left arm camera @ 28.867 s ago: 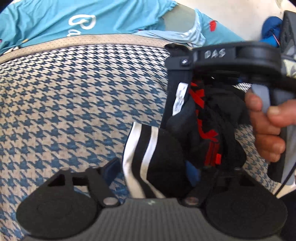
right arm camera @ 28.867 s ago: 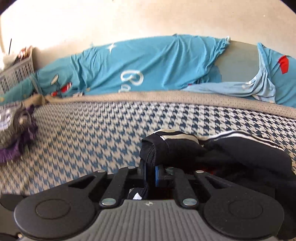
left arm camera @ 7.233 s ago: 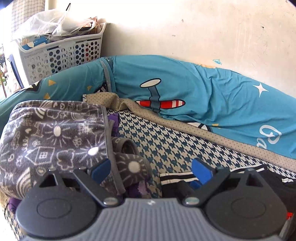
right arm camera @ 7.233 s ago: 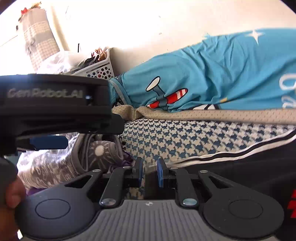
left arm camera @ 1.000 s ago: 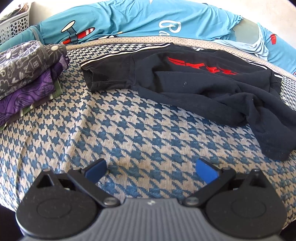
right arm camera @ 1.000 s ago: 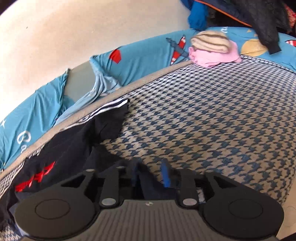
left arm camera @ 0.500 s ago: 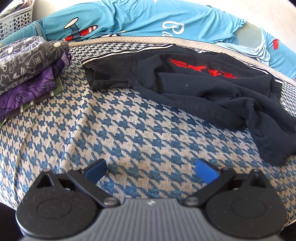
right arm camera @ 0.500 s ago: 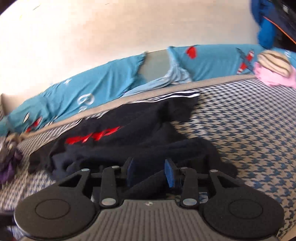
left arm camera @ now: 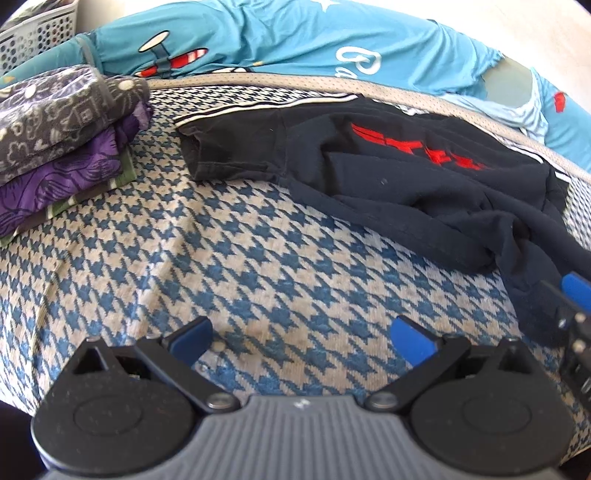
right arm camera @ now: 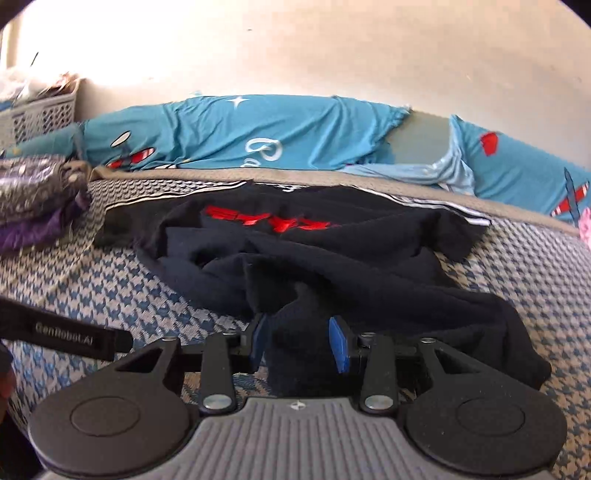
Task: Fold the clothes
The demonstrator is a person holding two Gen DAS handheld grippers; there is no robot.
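A black T-shirt (left arm camera: 388, 173) with red lettering and white-striped sleeves lies spread and rumpled on the blue houndstooth bed cover (left arm camera: 258, 266). It also shows in the right wrist view (right arm camera: 314, 251). My left gripper (left arm camera: 301, 334) is open and empty above bare cover, near the shirt's lower hem. My right gripper (right arm camera: 301, 343) stands part open with a bunched fold of the shirt's hem between its blue pads (right arm camera: 338, 345); it also shows at the right edge of the left wrist view (left arm camera: 569, 295).
A stack of folded clothes (left arm camera: 62, 136) sits at the left of the bed. A turquoise printed sheet (left arm camera: 295, 40) runs along the back by the wall. A white laundry basket (left arm camera: 37, 26) stands at the far left corner.
My right gripper has swung left to face the shirt and opened wider around its hem. My left gripper has moved slightly closer to the shirt and stays open.
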